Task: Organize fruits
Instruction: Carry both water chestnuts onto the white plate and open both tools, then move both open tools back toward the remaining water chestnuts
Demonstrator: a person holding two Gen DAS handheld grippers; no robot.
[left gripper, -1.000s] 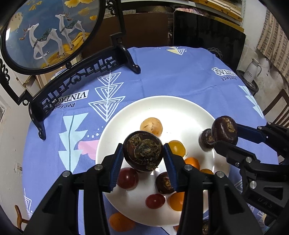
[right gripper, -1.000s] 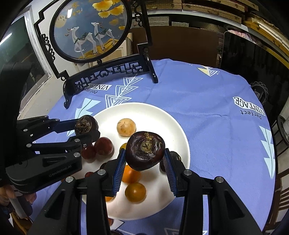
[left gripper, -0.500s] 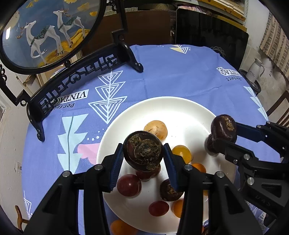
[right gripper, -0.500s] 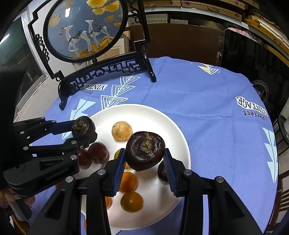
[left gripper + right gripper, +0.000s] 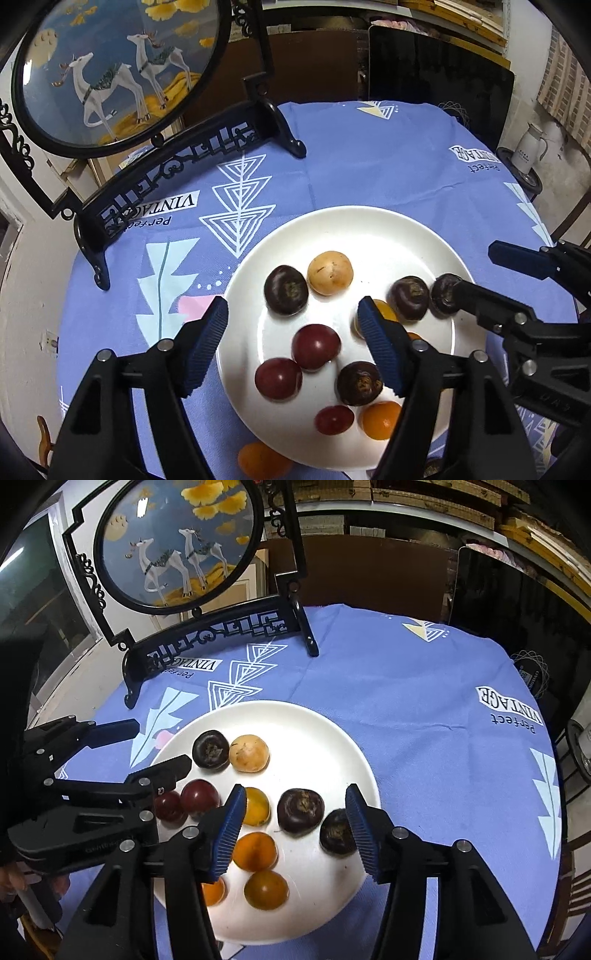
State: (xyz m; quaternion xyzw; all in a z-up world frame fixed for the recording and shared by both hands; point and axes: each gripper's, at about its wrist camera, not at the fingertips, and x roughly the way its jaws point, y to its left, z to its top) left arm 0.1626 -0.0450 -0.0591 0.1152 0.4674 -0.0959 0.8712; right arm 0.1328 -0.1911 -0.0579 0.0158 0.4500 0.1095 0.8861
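A white plate (image 5: 388, 236) (image 5: 332, 734) on the blue cloth holds several fruits. A dark fruit (image 5: 285, 290) (image 5: 210, 748) lies beside a tan fruit (image 5: 330, 272) (image 5: 248, 753) at the plate's far side. Another dark fruit (image 5: 300, 811) (image 5: 409, 298) lies near the plate's right rim, next to one more (image 5: 337, 830) (image 5: 445, 294). Red fruits (image 5: 316, 346) and orange fruits (image 5: 255, 851) lie nearer. My left gripper (image 5: 291, 321) (image 5: 159, 746) is open and empty above the plate. My right gripper (image 5: 293, 808) (image 5: 476, 269) is open and empty above the plate.
A black ornate stand with a round deer picture (image 5: 118, 66) (image 5: 177, 542) stands at the table's far left. An orange fruit (image 5: 258, 459) lies on the cloth just off the plate's near rim. A white jug (image 5: 528, 147) stands beyond the table at right.
Both grippers opened and let go of their dark fruits, which now lie on the plate. Both grippers moved forward over the plate.
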